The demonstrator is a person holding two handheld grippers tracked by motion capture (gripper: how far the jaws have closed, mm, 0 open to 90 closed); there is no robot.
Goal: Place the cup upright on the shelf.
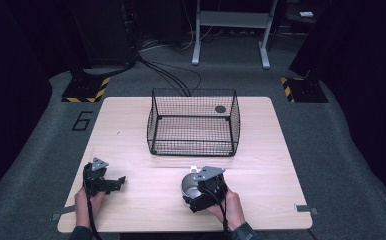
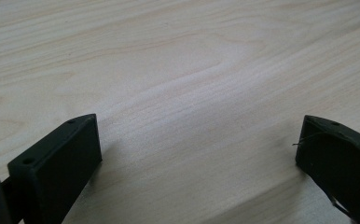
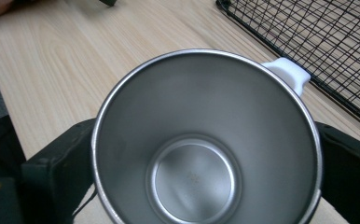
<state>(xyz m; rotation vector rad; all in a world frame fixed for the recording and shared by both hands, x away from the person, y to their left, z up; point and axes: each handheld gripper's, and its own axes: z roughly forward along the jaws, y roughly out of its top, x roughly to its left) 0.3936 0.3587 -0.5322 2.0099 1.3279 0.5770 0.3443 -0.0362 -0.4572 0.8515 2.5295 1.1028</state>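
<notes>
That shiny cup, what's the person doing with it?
A person sits at a wooden table with a gripper in each hand. The right gripper has its jaws on either side of a steel cup, which is empty and has a white handle. A wire basket stands just beyond it. The left gripper is open over bare wood, holding nothing.

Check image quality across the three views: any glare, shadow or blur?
High view: table lit, surroundings dark. Left gripper view: left gripper jaws soft, casting faint shadows. Right gripper view: mild sheen inside the steel cup, wire basket slightly blurred.
</notes>
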